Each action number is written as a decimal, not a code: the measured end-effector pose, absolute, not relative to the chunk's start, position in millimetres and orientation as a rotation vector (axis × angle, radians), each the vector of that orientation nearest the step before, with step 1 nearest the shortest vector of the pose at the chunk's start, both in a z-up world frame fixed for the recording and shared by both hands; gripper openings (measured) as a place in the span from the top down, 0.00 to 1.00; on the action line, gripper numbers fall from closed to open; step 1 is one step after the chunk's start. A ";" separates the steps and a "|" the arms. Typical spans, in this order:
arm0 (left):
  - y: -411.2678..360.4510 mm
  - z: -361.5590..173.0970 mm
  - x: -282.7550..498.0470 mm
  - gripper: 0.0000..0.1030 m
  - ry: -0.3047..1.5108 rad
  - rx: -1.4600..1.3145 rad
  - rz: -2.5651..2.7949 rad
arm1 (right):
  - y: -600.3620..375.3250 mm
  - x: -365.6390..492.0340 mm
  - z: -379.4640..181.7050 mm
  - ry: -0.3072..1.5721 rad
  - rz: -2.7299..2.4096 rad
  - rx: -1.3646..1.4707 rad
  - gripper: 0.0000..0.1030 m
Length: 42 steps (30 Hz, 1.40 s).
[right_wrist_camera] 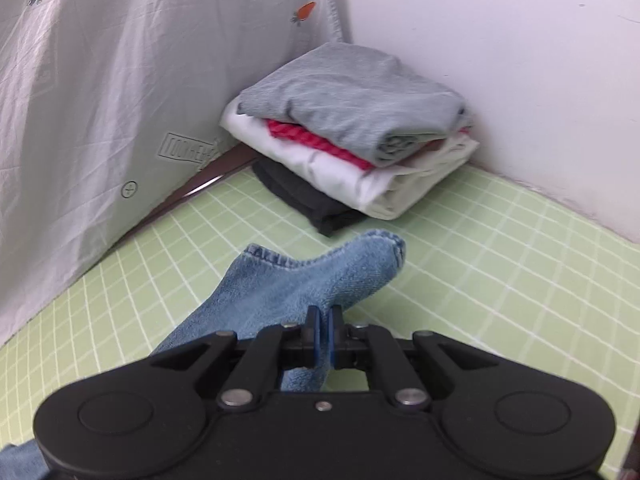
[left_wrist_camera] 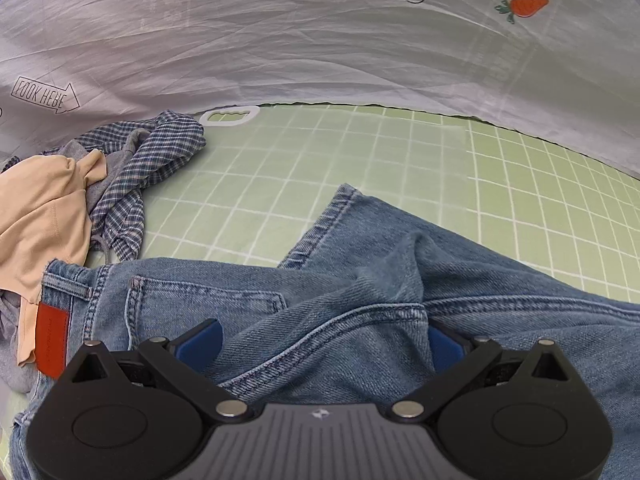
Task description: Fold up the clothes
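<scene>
Left wrist view: my left tongs (left_wrist_camera: 320, 340) sit wide apart with a bunched fold of the blue jeans (left_wrist_camera: 360, 304) between the blue pads (left_wrist_camera: 200, 344). I can't tell if the pads actually press the denim. Jeans lie spread across the green checked sheet (left_wrist_camera: 360, 152); back pocket and red-orange waistband patch (left_wrist_camera: 51, 338) sit left of the tongs, one hemmed leg end points up toward the sheet's far edge. Unfolded heap at left: a beige garment (left_wrist_camera: 40, 216) on top of a blue plaid shirt (left_wrist_camera: 160, 156) and some grey fabric. A white printed cloth (left_wrist_camera: 280, 48) with carrot and arrow motifs hangs behind.

Right wrist view: I see my right tongs (right_wrist_camera: 325, 320) clamped tight on a jeans leg near its hem, denim pinched between the pads, hem end (right_wrist_camera: 360, 256) sticking out ahead and off the sheet. Frame is a bit blurred. A folded stack (right_wrist_camera: 352, 128) sits in the far corner against the white wall (right_wrist_camera: 500, 40): grey piece on top, then red, white, dark at bottom.
</scene>
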<state>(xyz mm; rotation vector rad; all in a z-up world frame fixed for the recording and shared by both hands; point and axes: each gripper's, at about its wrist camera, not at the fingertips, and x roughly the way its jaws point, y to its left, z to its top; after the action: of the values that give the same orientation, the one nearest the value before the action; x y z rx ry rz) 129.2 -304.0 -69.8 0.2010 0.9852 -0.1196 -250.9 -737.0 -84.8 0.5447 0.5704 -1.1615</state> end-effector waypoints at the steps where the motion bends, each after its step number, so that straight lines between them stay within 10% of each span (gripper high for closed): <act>1: -306.5 -68.7 118.5 0.01 0.984 0.203 -0.133 | -732.6 -265.3 -87.5 0.590 -1.180 0.547 0.96; 9: -326.8 -79.2 32.9 0.01 1.032 0.241 -0.241 | -727.4 -341.3 -136.8 0.762 -1.177 0.721 0.89; 20: -347.2 -112.7 -30.5 0.01 1.115 0.251 -0.229 | -756.6 -335.8 -123.0 0.773 -0.942 0.472 0.20; 23: -354.5 -113.4 -27.7 0.00 1.120 0.227 -0.218 | -776.6 -320.5 -130.8 0.828 -0.861 0.408 0.18; 33: -362.4 -114.9 -14.1 0.00 1.179 0.170 -0.177 | -846.9 -242.8 -158.7 0.885 -0.640 0.220 0.19; 37: -365.1 -114.2 -14.1 0.00 1.184 0.183 -0.161 | -863.3 -231.4 -159.7 0.880 -0.504 0.222 0.69; 42: -371.2 -112.6 -12.3 0.00 1.203 0.206 -0.134 | -873.7 -227.0 -154.1 0.856 -0.557 0.152 0.93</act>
<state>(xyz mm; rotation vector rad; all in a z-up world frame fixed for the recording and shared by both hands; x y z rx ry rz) -12.3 -371.2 -112.6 0.2059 1.2031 -0.1339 -227.0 -873.7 -154.1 0.1521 0.8560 -0.5570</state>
